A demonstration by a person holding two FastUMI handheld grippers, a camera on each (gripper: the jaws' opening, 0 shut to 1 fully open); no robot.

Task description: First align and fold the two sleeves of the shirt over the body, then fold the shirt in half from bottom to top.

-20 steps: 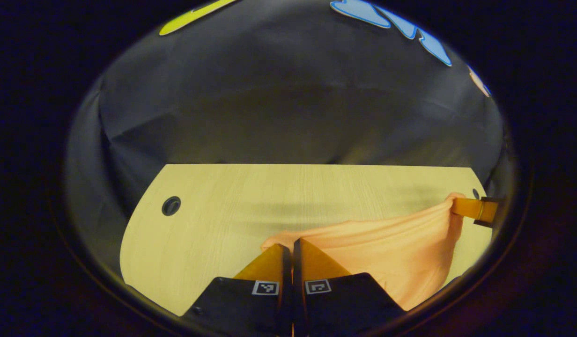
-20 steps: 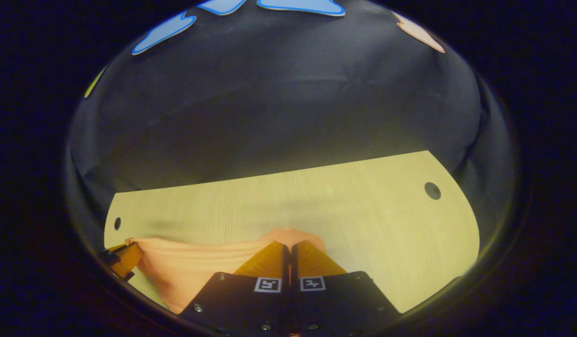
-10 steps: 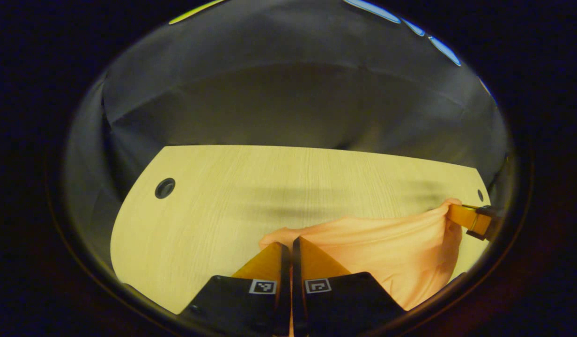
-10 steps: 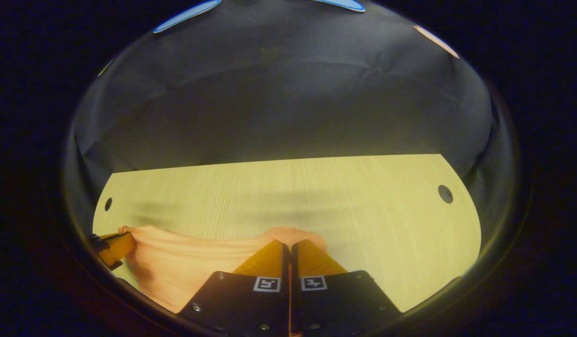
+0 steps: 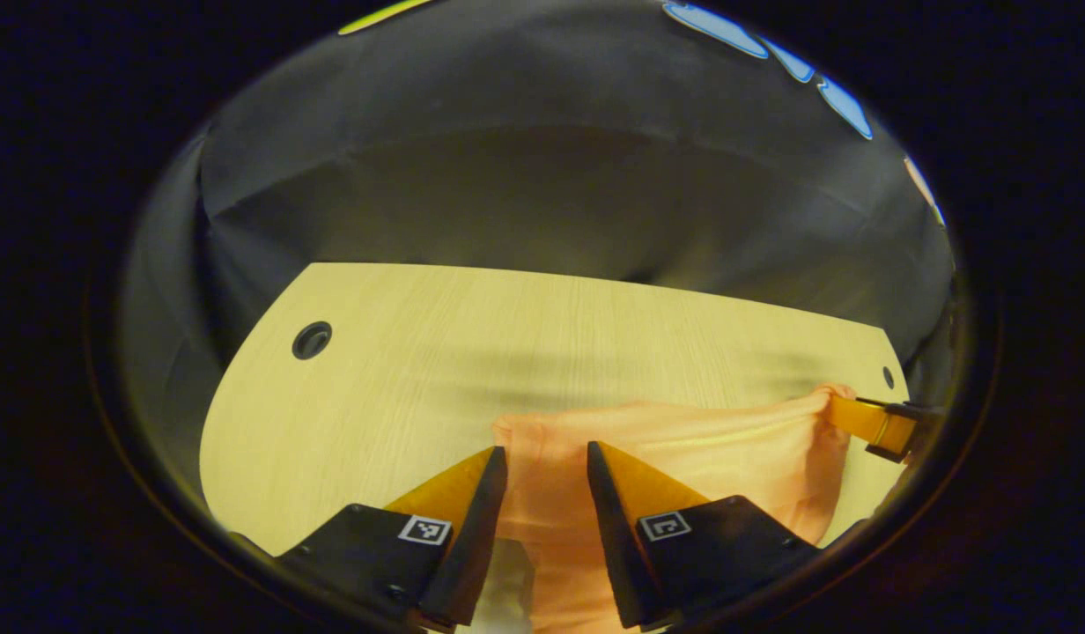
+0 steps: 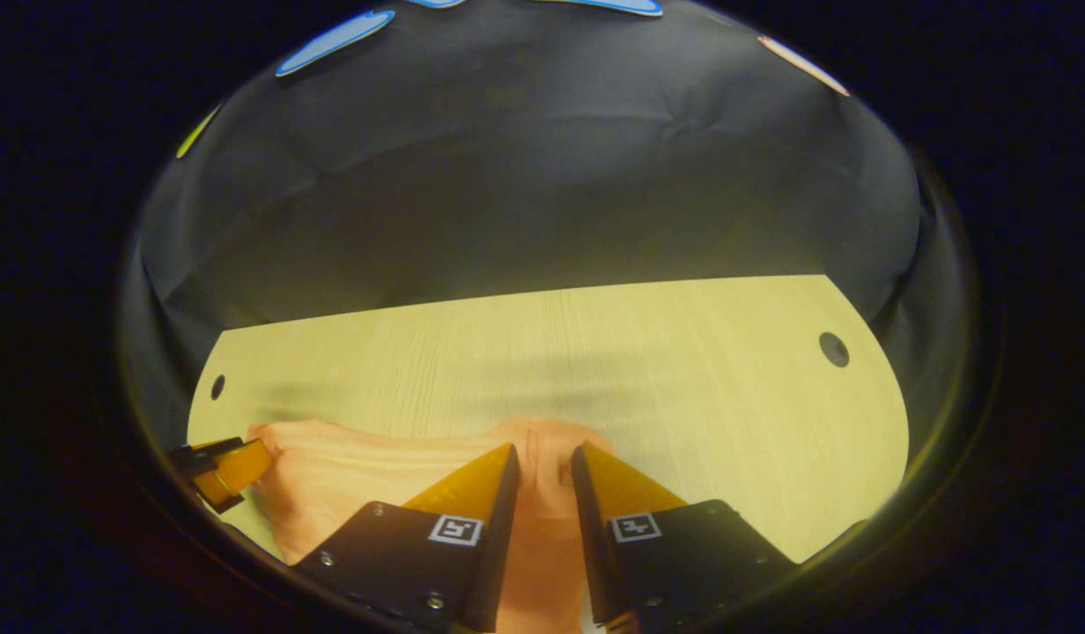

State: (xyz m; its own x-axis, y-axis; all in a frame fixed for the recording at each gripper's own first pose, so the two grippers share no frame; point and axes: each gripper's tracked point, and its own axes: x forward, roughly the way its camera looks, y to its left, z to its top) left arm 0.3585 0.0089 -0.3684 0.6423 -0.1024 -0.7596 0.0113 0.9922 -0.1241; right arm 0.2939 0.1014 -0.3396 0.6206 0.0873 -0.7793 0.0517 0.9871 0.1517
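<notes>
both hand-held grippers, left (image 5: 542,458) and right (image 6: 542,458), have just been opened; the orange shirt (image 5: 683,440) is released onto the table (image 5: 402,352), the bottom-to-top fold seemingly laid.

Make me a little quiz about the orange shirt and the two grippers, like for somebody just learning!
1. True or false: the left gripper is clamped shut on the shirt.
2. What does the shirt lie on? A) a blue tray B) a pale wooden table C) a metal rack
3. Fill in: the right gripper has its fingers ____, with orange cloth showing between them.

Key
1. False. Its fingers stand apart.
2. B. The table is pale wood with a round hole near one corner.
3. open
</notes>
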